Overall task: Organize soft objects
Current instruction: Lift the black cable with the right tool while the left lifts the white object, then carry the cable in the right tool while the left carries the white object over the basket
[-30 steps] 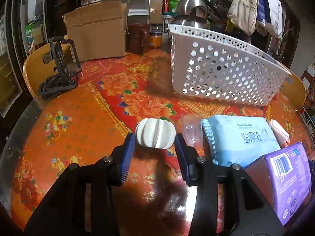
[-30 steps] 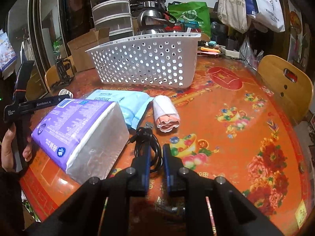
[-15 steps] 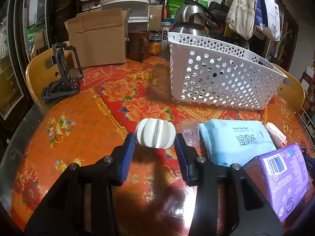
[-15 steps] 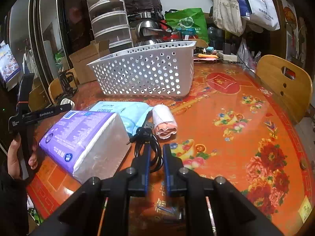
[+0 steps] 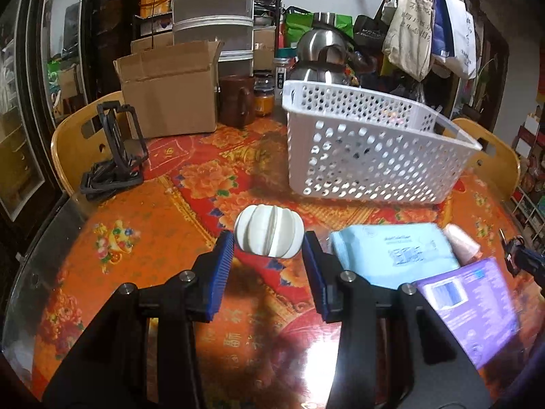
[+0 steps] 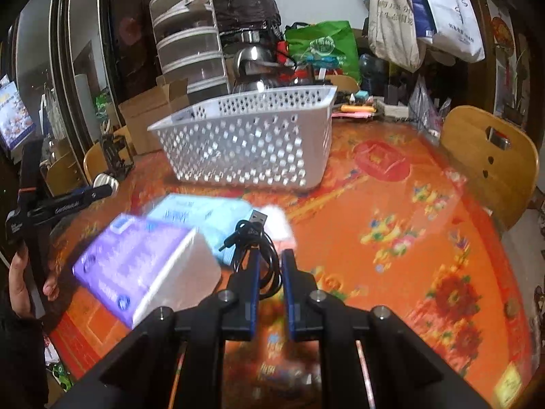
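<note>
My left gripper (image 5: pixel 269 242) is shut on a white ribbed soft ball (image 5: pixel 269 231) and holds it above the table, short of the white perforated basket (image 5: pixel 368 156). My right gripper (image 6: pixel 270 259) is shut on a coiled black USB cable (image 6: pixel 253 238) and holds it off the table, in front of the basket (image 6: pixel 248 146). A light blue wipes pack (image 5: pixel 391 252), a purple tissue pack (image 5: pixel 477 306) and a pink-and-white rolled cloth (image 5: pixel 460 243) lie on the table; the purple pack also shows in the right wrist view (image 6: pixel 143 266).
A cardboard box (image 5: pixel 170 92), a brown mug (image 5: pixel 236 104), jars and a steel kettle (image 5: pixel 320 58) stand behind the basket. A black phone stand (image 5: pixel 115 156) sits at the left. Wooden chairs (image 6: pixel 487 163) ring the red floral table (image 6: pixel 391 225).
Both grippers have risen with their loads. The white ball and the cable now hang higher above the table, and the views tilt up toward the basket.
</note>
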